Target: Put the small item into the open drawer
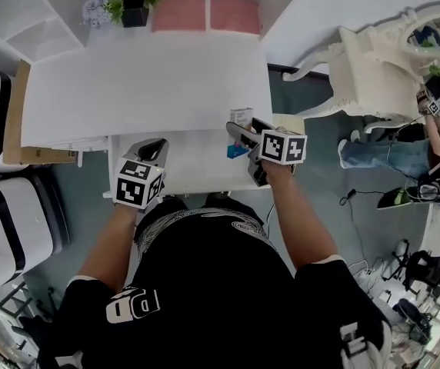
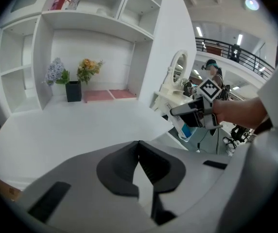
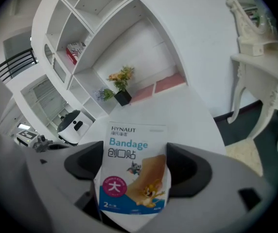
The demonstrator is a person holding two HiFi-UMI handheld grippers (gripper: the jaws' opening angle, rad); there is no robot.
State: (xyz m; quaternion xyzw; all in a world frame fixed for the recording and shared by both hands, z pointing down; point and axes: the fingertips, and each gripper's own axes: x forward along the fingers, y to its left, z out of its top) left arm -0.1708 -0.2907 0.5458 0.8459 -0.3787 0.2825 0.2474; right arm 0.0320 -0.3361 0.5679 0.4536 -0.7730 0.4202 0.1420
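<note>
The small item is a white and blue bandage box, and my right gripper is shut on it. In the head view the right gripper holds the box over the right end of the open white drawer, just below the desk's front edge. My left gripper hovers over the drawer's left end. In its own view the left gripper has its jaws together with nothing between them. That view also catches the right gripper with the box off to the right.
The white desk top carries a black flower pot and two pink mats at the back. A white vanity table and a person are at the right. White appliances stand at the left.
</note>
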